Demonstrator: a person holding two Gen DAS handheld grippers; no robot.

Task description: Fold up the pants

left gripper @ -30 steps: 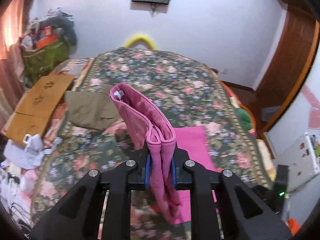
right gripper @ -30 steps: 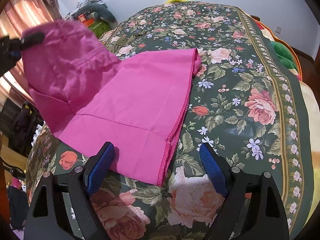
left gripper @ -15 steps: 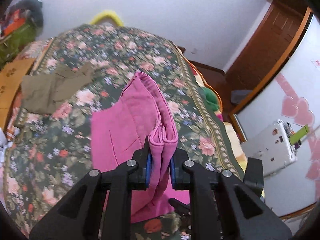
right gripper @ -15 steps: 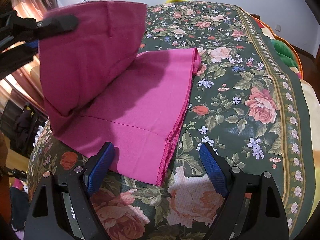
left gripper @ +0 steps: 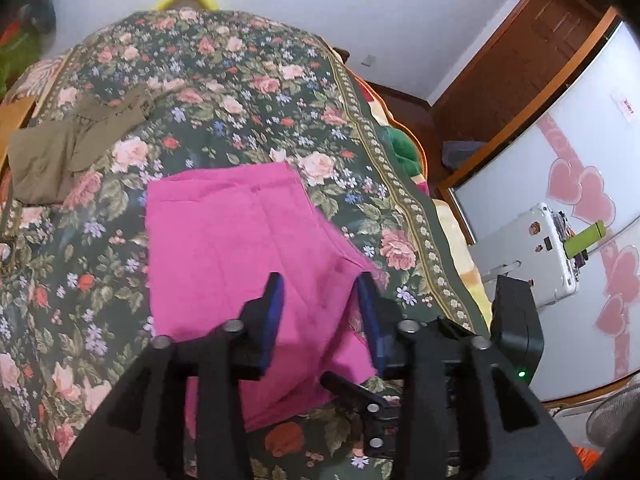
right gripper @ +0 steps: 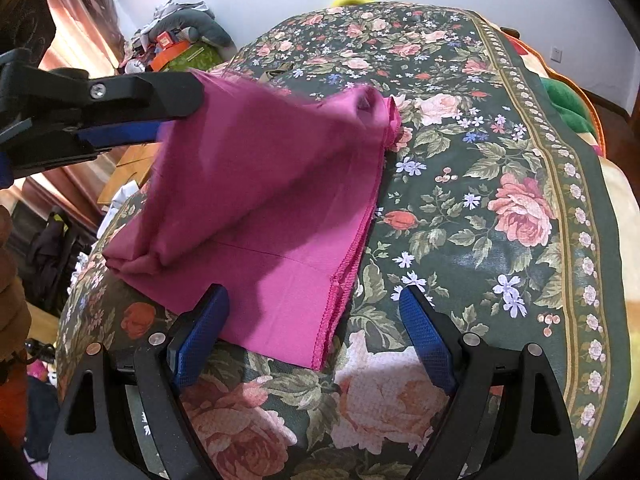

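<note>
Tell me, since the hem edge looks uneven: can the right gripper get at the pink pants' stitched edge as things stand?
Probably yes. The right gripper is open, the pink pants' stitched edge lies between its fingers, and nothing covers it.

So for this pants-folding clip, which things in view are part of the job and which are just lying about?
Part of the job:
- pink pants, folded over on the floral bedspread
- left gripper, jaws opening, cloth beneath them
- right gripper, open at the hem

Lying about:
- olive garment
- clutter pile by the wall
- white appliance
</note>
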